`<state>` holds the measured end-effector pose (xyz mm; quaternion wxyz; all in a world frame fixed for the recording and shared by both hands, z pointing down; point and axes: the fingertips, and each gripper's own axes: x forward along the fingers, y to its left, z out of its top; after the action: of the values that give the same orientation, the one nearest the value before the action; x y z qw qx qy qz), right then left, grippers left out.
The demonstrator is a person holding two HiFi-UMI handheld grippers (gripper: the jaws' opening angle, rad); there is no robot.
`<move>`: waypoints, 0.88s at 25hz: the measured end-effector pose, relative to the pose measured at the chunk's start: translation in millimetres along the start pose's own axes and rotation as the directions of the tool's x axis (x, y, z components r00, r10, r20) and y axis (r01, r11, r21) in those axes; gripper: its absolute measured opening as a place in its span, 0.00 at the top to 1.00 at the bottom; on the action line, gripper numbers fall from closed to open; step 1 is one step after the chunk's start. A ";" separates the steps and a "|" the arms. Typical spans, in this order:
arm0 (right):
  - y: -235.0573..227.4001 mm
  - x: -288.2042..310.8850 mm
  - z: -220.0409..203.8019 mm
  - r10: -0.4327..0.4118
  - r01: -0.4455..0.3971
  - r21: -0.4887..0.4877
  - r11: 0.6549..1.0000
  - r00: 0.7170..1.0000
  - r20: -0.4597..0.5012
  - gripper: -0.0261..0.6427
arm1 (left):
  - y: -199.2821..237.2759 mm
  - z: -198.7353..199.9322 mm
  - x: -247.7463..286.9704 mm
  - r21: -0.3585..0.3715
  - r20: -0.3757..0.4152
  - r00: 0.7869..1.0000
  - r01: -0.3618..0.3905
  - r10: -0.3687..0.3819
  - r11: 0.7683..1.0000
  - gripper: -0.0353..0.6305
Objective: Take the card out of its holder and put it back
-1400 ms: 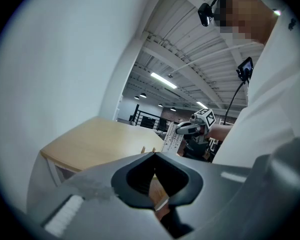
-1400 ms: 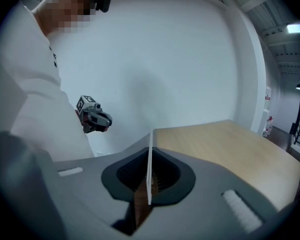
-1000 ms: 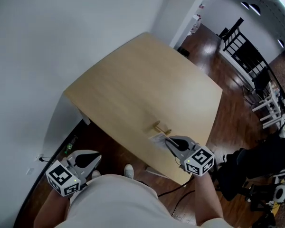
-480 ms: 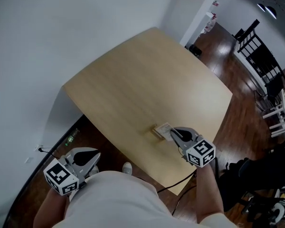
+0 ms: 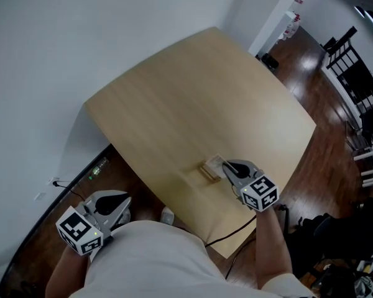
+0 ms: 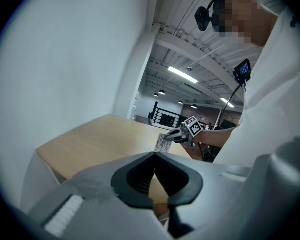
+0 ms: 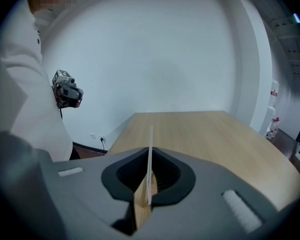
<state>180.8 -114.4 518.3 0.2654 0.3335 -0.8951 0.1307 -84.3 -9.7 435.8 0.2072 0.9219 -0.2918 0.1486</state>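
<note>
A small wooden card holder (image 5: 206,170) sits on the light wood table (image 5: 193,98) near its front edge. My right gripper (image 5: 225,165) is shut on a white card (image 5: 216,162) and holds it upright right at the holder. In the right gripper view the card (image 7: 151,134) stands edge-on between the jaws of the right gripper (image 7: 150,154), with the wooden holder (image 7: 141,209) just below it. My left gripper (image 5: 119,205) hangs off the table at the lower left, shut on nothing. Its jaw tips meet in the left gripper view (image 6: 154,155), which also shows the card (image 6: 163,142) across the table.
A white wall (image 5: 62,36) runs along the table's left side. Dark wood floor (image 5: 311,73) surrounds the table, with black chairs (image 5: 360,85) at the far right. A cable (image 5: 230,231) trails under the table's near edge. The table top beyond the holder is bare.
My right gripper has carried the card forward and down, from short of the holder to right at it. The left gripper has stayed at the lower left, off the table.
</note>
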 end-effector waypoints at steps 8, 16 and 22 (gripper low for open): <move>-7.6 4.2 -10.0 0.002 -0.002 0.031 1.000 1.000 -0.006 0.93 | -1.8 3.1 8.4 0.003 -0.007 1.000 -0.010 0.010 1.000 0.94; -6.7 7.5 -12.5 0.006 -0.006 0.046 0.999 1.000 0.008 0.93 | -5.7 4.2 14.0 0.006 -0.017 1.000 -0.009 0.009 1.000 0.94; -10.5 10.2 -9.2 0.009 -0.009 0.047 0.999 1.000 0.011 0.93 | -9.2 3.8 13.7 0.005 -0.017 1.000 -0.007 0.007 1.000 0.94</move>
<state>184.9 -123.9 532.2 0.2523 0.3363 -0.8947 0.1509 -67.4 -11.2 435.2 0.2067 0.9200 -0.2929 0.1580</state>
